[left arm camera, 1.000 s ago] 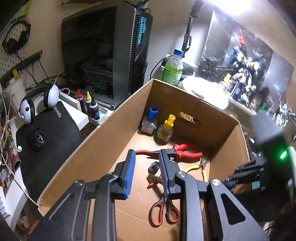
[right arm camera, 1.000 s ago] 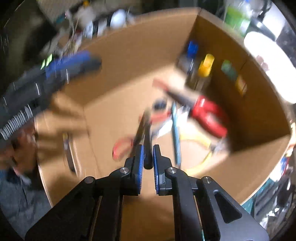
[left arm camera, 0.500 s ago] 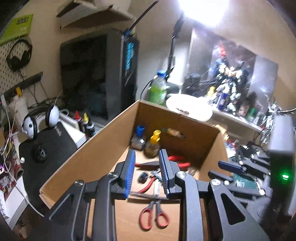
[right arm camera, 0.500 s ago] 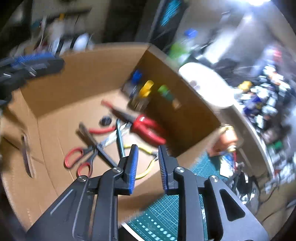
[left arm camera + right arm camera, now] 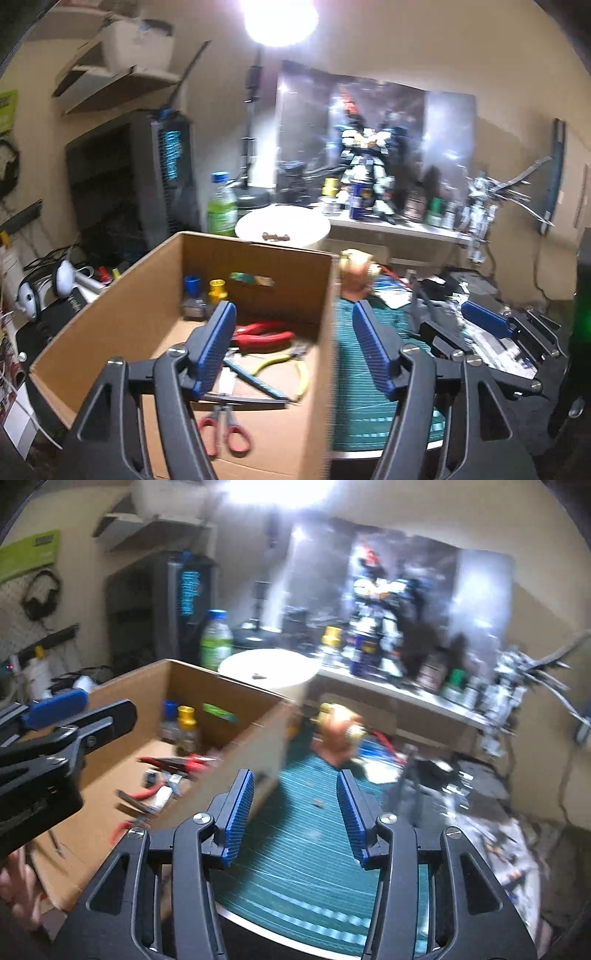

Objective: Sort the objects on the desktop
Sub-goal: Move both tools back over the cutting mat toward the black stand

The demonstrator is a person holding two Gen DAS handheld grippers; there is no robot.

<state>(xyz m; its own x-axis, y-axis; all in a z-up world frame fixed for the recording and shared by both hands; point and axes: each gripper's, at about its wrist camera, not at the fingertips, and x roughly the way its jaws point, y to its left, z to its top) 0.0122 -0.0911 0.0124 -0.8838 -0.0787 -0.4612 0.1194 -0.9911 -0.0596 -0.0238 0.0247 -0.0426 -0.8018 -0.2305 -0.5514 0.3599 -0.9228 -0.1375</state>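
A cardboard box [image 5: 110, 325] holds red pliers [image 5: 264, 334], yellow-handled cutters [image 5: 284, 363], red scissors [image 5: 223, 435] and two small bottles [image 5: 205, 293]. My left gripper [image 5: 293, 349] is open and empty, raised over the box's right wall. My right gripper [image 5: 295, 808] is open and empty above the green cutting mat [image 5: 306, 849], right of the box [image 5: 118, 786]. A small orange figure [image 5: 338, 734] stands on the mat beyond it; it also shows in the left wrist view [image 5: 354, 273]. The left gripper shows at the left edge of the right wrist view [image 5: 55, 716].
A white round dish [image 5: 282, 225] and a green bottle [image 5: 221, 210] stand behind the box. A dark computer case [image 5: 129, 184] is at the back left. A shelf with model robots [image 5: 365, 173] and paint jars runs along the back. Cluttered tools [image 5: 461, 794] lie right of the mat.
Both grippers have lifted up out of the box and swung right, and both have opened wide. The right gripper let go of the dark tool it held; it now lies in the box.
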